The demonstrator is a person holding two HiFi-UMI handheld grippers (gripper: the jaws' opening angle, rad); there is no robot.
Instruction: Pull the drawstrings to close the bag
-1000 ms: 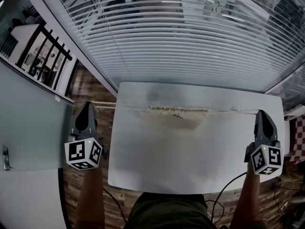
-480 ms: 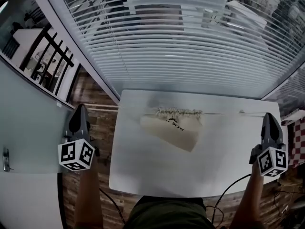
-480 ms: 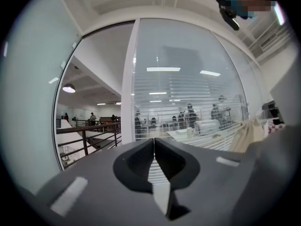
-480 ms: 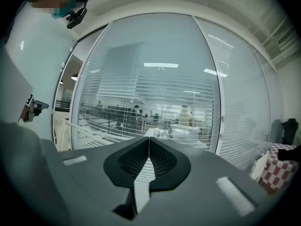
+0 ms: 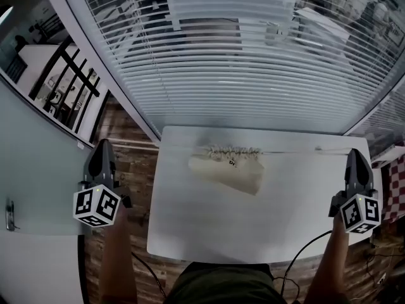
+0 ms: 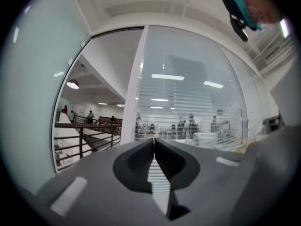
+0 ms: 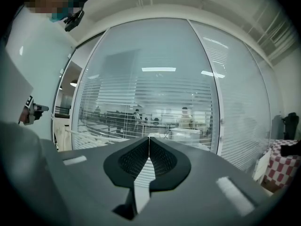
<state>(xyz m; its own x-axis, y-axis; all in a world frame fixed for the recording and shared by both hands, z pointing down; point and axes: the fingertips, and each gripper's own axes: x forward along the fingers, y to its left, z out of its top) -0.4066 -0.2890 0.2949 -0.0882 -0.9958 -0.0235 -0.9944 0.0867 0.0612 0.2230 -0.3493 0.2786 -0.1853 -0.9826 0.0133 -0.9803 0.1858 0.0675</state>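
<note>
A beige drawstring bag [image 5: 235, 173] lies at the far middle of the white table [image 5: 209, 227], its mouth [image 5: 231, 151] bunched into a short ruffle. One thin drawstring [image 5: 297, 151] runs taut from the ruffle to the right, and another runs left past the table edge. My left gripper [image 5: 101, 144] hangs off the table's left side, level with the ruffle. My right gripper [image 5: 356, 151] is at the table's right edge. In both gripper views the jaws are pressed together, on the left gripper [image 6: 154, 139] and the right gripper [image 7: 149, 136]. Each string end leads to a jaw tip.
A glass wall with white blinds [image 5: 253, 75] stands right behind the table's far edge. A frosted glass panel [image 5: 38, 170] is at the left, over wooden floor [image 5: 136, 163]. A red checked cloth [image 5: 396, 176] sits at the far right. A cable [image 5: 297, 258] hangs below the near edge.
Both grippers have moved outward, away from each other. The bag's mouth has bunched from a long line into a short ruffle, and the bag body has shifted.
</note>
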